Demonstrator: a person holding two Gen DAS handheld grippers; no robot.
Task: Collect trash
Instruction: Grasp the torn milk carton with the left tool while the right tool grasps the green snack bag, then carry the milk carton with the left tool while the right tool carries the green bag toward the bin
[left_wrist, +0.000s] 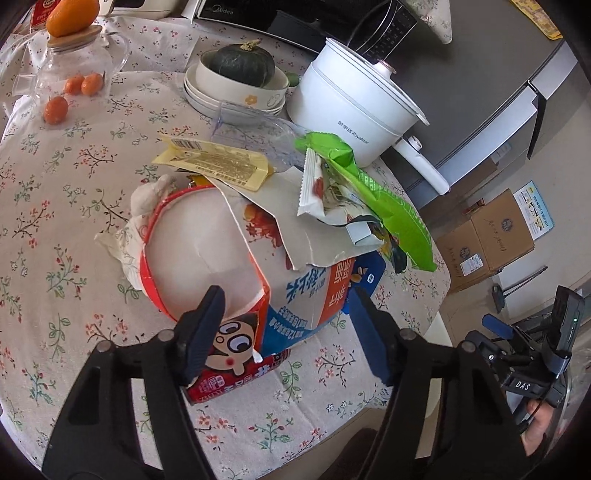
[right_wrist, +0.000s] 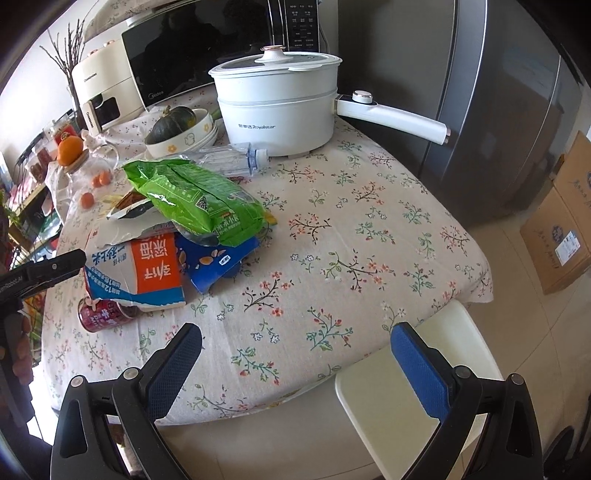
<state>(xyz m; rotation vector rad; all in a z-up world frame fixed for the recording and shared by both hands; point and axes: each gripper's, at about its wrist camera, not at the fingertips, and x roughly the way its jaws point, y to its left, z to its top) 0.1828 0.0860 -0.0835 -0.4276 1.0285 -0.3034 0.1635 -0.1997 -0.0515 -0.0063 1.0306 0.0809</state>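
Observation:
A pile of trash lies on the flowered tablecloth: a torn carton (left_wrist: 310, 291) printed in orange and blue, a red can (left_wrist: 225, 369) with a cartoon face, a green bag (left_wrist: 373, 192), a yellow wrapper (left_wrist: 218, 162), a crumpled tissue (left_wrist: 144, 206) and an empty clear bottle (left_wrist: 258, 129). My left gripper (left_wrist: 288, 321) is open, its fingers on either side of the carton and can. My right gripper (right_wrist: 295, 354) is open and empty, over the table's front edge, right of the pile. The carton (right_wrist: 136, 273), can (right_wrist: 103, 314), green bag (right_wrist: 195, 199) and bottle (right_wrist: 232, 158) show there too.
A white electric pot (right_wrist: 277, 107) with a long handle stands at the back, beside stacked bowls holding a dark squash (right_wrist: 173, 122). A microwave (right_wrist: 207, 44), glass teapot (left_wrist: 70, 62) and small oranges (left_wrist: 55, 109) lie further back. A white stool (right_wrist: 406, 387), cardboard boxes (right_wrist: 565, 229) and a fridge (right_wrist: 480, 92) stand right.

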